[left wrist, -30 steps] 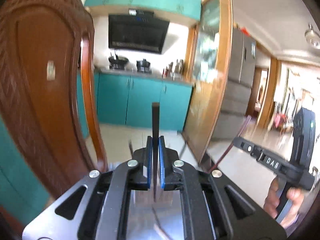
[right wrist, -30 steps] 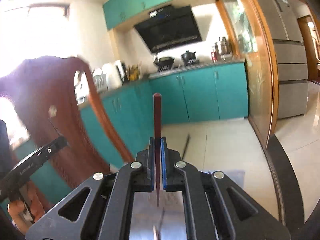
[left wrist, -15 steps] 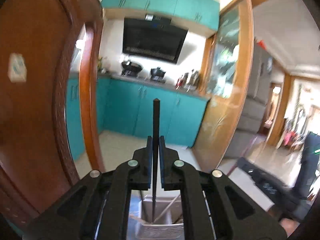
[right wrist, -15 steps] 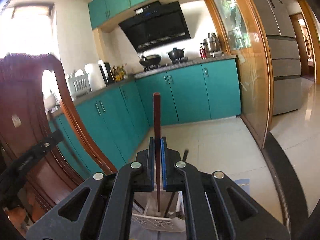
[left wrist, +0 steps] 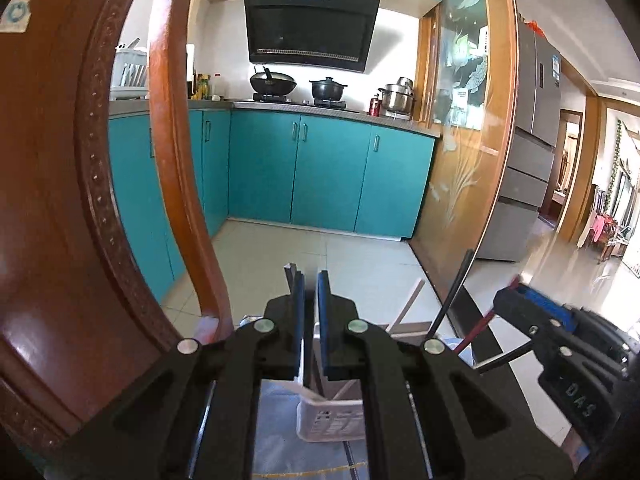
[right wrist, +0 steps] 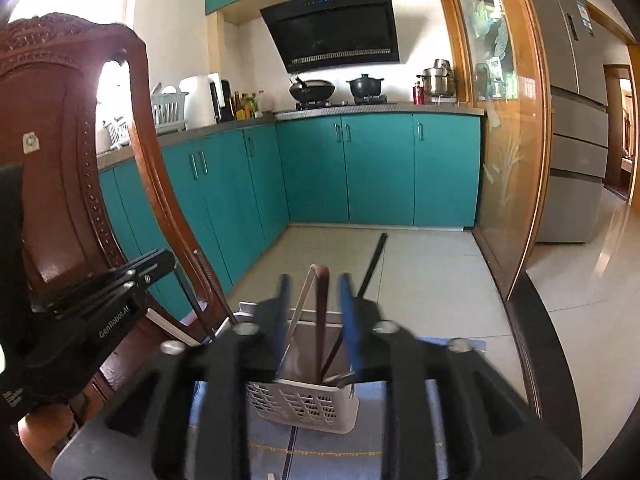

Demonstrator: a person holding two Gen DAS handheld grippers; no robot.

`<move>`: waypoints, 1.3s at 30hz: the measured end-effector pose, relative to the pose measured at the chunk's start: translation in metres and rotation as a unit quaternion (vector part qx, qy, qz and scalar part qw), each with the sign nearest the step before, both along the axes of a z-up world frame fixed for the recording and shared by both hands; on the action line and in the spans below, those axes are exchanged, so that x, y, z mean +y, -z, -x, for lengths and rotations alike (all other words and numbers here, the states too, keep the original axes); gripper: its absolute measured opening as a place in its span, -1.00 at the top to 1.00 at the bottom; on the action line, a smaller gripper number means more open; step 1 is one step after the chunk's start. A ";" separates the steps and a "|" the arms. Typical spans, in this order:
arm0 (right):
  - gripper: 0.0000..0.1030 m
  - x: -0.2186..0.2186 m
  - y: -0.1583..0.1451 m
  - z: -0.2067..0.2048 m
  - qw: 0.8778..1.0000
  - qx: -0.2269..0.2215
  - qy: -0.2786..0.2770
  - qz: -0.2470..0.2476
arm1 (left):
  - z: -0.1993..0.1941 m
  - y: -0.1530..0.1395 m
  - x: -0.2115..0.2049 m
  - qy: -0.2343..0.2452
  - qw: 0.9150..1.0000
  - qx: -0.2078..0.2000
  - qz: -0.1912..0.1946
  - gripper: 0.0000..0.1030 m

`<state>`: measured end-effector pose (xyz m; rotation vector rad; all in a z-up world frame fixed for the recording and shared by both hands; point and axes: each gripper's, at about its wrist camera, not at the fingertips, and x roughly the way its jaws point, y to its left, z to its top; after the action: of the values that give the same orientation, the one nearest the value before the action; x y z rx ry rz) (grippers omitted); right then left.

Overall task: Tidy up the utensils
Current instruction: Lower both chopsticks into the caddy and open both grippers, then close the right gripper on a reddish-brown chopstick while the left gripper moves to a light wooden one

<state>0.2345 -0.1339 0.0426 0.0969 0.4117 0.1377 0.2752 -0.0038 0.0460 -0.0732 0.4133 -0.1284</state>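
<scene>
A white slotted basket point(right wrist: 304, 404) point(left wrist: 332, 424) stands just below both grippers and holds several chopsticks. My right gripper point(right wrist: 314, 284) point(left wrist: 532, 312) is over it with its jaws opening. A brown chopstick point(right wrist: 320, 312) point(left wrist: 480, 328) stands in the basket between the pads, and neither pad touches it. My left gripper point(left wrist: 310, 292) point(right wrist: 166, 262) has its pads nearly together, and no chopstick rises between them. In the right wrist view a dark chopstick point(right wrist: 194, 304) slants down from beside the left gripper's tip. Whether that gripper still grips it is hidden.
A carved wooden chair back point(left wrist: 52, 240) point(right wrist: 60, 160) stands close on the left. The basket rests on a blue cloth point(right wrist: 452, 364) on a table with a dark rim point(right wrist: 536, 340). A hand point(right wrist: 44, 428) holds the left gripper. Teal kitchen cabinets point(left wrist: 328, 176) are far behind.
Both grippers have sunk and tipped down until the basket showed beneath them. The right jaws parted and let go of the brown chopstick. The dark chopstick no longer sticks up between the left pads.
</scene>
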 end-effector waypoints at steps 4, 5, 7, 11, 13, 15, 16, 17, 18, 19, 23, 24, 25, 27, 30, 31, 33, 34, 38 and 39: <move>0.18 -0.004 -0.012 0.027 0.999 -0.034 0.001 -0.002 | 0.013 -0.002 0.004 0.002 1.000 -0.007 0.005 0.63; 0.16 -0.005 -0.015 0.035 0.999 -0.042 0.000 -0.003 | 0.017 -0.003 0.004 0.003 1.000 -0.010 0.006 0.56; 0.14 -0.007 -0.017 0.050 0.998 -0.056 -0.007 -0.002 | 0.027 -0.006 0.006 0.004 1.000 -0.020 0.009 0.48; 0.07 -0.008 -0.003 0.089 0.996 -0.077 -0.054 0.008 | 0.054 -0.004 0.010 0.004 0.999 -0.041 0.000 0.37; 0.05 -0.007 0.018 0.101 0.994 -0.065 -0.089 0.018 | 0.069 -0.001 0.009 -0.002 0.998 -0.056 -0.016 0.31; 0.05 -0.006 0.051 0.103 0.993 -0.014 -0.112 0.034 | 0.082 0.006 0.009 -0.003 0.997 -0.068 -0.032 0.25; 0.05 -0.005 0.071 0.098 0.992 0.032 -0.115 0.043 | 0.088 0.010 0.009 -0.001 0.997 -0.071 -0.041 0.22; 0.05 -0.005 0.090 0.090 0.989 0.081 -0.115 0.047 | 0.094 0.016 0.008 0.000 0.996 -0.072 -0.051 0.20; 0.05 -0.004 0.112 0.081 0.981 0.143 -0.119 0.050 | 0.096 0.022 0.008 0.001 0.996 -0.067 -0.057 0.20; 0.05 -0.002 0.131 0.075 0.973 0.189 -0.119 0.053 | 0.097 0.028 0.008 0.004 0.997 -0.058 -0.059 0.20; 0.05 0.010 0.176 0.063 0.947 0.289 -0.123 0.073 | 0.093 0.050 0.012 0.008 0.998 -0.015 -0.053 0.20; 0.05 0.012 0.180 0.062 0.943 0.298 -0.125 0.073 | 0.090 0.057 0.014 0.011 0.999 0.004 -0.045 0.20; 0.05 0.015 0.185 0.061 0.940 0.308 -0.127 0.076 | 0.088 0.060 0.015 0.012 0.999 0.014 -0.040 0.20; 0.05 0.022 0.191 0.062 0.937 0.313 -0.124 0.088 | 0.083 0.068 0.017 0.018 0.999 0.036 -0.031 0.20; 0.05 0.028 0.201 0.060 0.933 0.322 -0.116 0.115 | 0.081 0.077 0.014 0.018 0.998 0.050 -0.038 0.14; 0.05 0.029 0.202 0.061 0.933 0.321 -0.118 0.109 | 0.082 0.079 0.013 0.019 0.998 0.053 -0.042 0.11; 0.05 0.032 0.204 0.063 0.933 0.320 -0.118 0.115 | 0.080 0.081 0.010 0.020 0.997 0.058 -0.045 0.08; 0.05 0.033 0.204 0.063 0.933 0.318 -0.117 0.117 | 0.079 0.082 0.010 0.020 0.997 0.060 -0.047 0.07; 0.05 0.029 0.207 0.059 0.934 0.320 -0.097 0.126 | 0.077 0.086 0.010 0.018 0.996 0.069 -0.052 0.07; 0.05 0.027 0.208 0.058 0.934 0.323 -0.095 0.121 | 0.076 0.088 0.011 0.017 0.996 0.074 -0.052 0.07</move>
<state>0.1769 -0.1072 -0.1656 -0.1479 1.0948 0.2461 0.1987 0.0077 -0.0417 0.0265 0.5689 -0.1343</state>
